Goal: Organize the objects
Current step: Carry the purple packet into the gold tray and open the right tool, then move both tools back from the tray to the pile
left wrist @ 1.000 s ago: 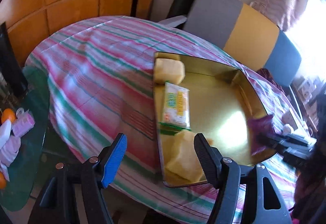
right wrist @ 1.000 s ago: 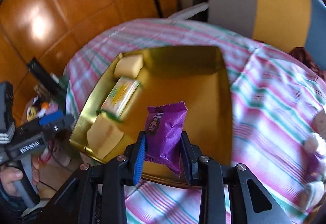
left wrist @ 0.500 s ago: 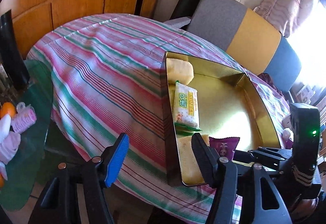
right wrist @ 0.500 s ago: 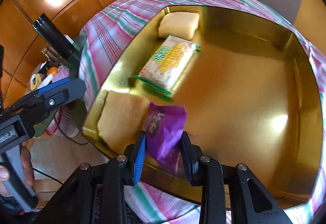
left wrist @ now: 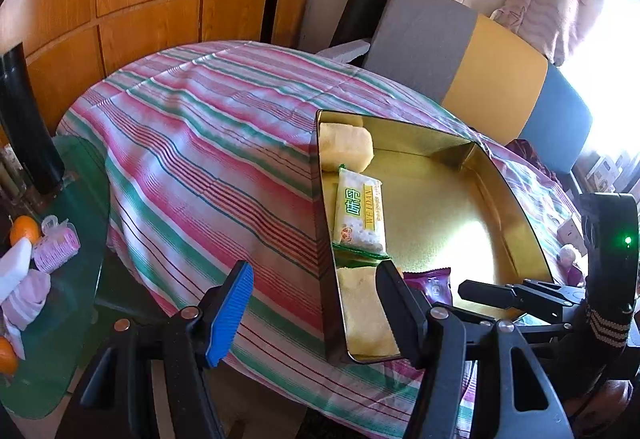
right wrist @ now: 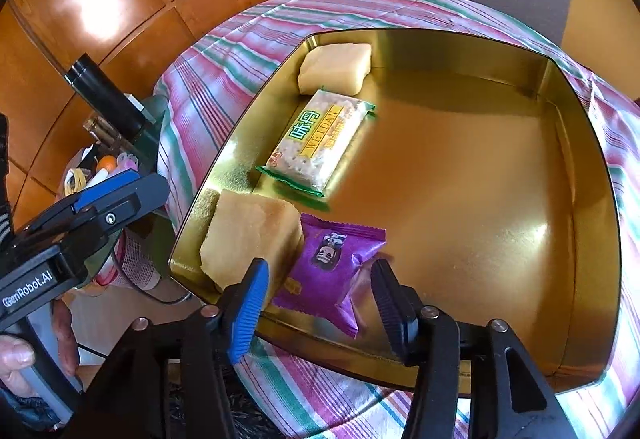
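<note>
A gold tray (right wrist: 580, 199) (left wrist: 516, 207) rests on the striped table. Along its left side lie a yellow cake (right wrist: 336, 67), a green-edged cracker packet (right wrist: 316, 143) (left wrist: 360, 215) and a second yellow cake (right wrist: 248, 235) (left wrist: 364, 311). A purple snack packet (right wrist: 332, 271) (left wrist: 434, 281) lies on the tray floor beside that near cake. My right gripper (right wrist: 320, 303) hangs over the tray's near edge. Its jaws are opening, and the purple packet sits between them with the pads off it. My left gripper (left wrist: 316, 315) is open and empty above the tablecloth by the tray's near-left corner.
The round table wears a pink, green and white striped cloth (left wrist: 200, 159). Behind it stands a grey, yellow and blue chair (left wrist: 480, 55). At the left, a low glass table (left wrist: 60, 239) holds oranges, pink items and a black cylinder (left wrist: 24, 119). A hand (right wrist: 16, 359) grips the left gripper's handle.
The right gripper came down into the tray with the purple packet and let go; the packet now lies beside the near cake. The left gripper's jaws narrowed slightly.
</note>
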{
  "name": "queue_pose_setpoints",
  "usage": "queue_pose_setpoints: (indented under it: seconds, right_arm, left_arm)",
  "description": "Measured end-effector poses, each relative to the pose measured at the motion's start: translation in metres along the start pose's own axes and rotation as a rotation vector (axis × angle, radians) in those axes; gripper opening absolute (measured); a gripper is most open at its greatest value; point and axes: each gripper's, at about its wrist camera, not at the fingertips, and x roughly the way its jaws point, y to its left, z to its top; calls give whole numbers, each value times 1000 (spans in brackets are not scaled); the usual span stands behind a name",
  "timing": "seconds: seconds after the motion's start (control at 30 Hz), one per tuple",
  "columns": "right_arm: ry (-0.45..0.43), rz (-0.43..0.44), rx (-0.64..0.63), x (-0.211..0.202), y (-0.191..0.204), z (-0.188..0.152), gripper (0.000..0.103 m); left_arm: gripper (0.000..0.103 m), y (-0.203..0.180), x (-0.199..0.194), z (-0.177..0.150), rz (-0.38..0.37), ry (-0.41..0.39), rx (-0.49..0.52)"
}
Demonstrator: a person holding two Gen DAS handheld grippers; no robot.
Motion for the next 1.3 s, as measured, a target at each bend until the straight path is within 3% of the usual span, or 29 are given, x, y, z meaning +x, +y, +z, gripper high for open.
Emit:
queue_pose_setpoints:
  seconds: [0.33,0.8,1.03,1.3]
  right_arm:
    - [-83,-42,23,-24,-5,-5,65]
    - [-177,-95,75,-68,-30,-16,78]
    - [-216,-182,169,-107,-81,-32,88]
    - [-291,-416,385,-187,-184,-81,90]
  left_arm:
    - [64,-15,-12,0,59,-51,67]
    - [64,-39,-16,0,52,-56,145]
    - [64,-56,-14,1,21,-41,190]
    - [63,-91,-13,0,-65,-35,270]
